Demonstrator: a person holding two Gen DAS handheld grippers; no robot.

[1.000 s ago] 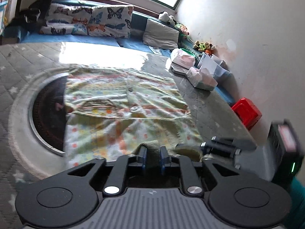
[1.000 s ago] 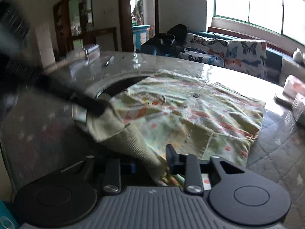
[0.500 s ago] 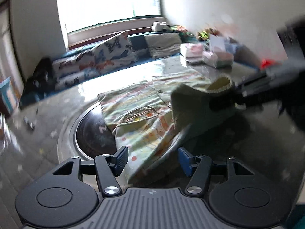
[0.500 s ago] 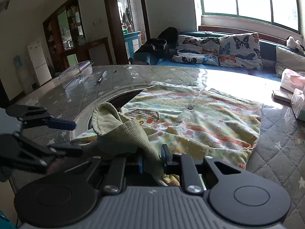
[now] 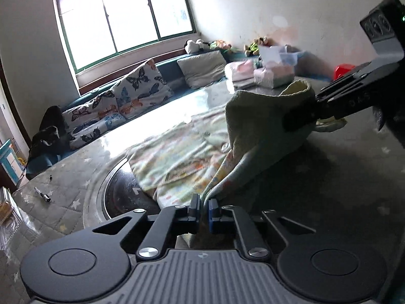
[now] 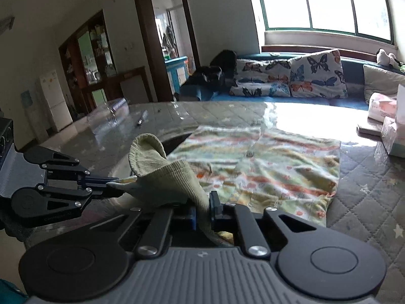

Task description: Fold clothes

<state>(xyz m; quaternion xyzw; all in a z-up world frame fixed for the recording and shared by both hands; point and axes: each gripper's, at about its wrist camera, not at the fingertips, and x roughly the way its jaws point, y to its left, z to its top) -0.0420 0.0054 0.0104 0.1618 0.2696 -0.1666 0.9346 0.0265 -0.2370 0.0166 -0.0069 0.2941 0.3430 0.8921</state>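
Quilted grey surface (image 6: 367,190) carries the floral-print soft cotton garment (image 6: 265,167), spread flat but for its ribbed pale-green cuff (image 6: 162,174); left claw (image 5: 204,209) and right claw (image 6: 202,211) both pinch it shut; limp, light cloth, best gripped at hems.

Pastel floral-print garment (image 6: 278,167) with pale green ribbed cuff (image 6: 162,174), grey star-quilted table cover (image 6: 367,202), butterfly-print cushions (image 6: 316,76)
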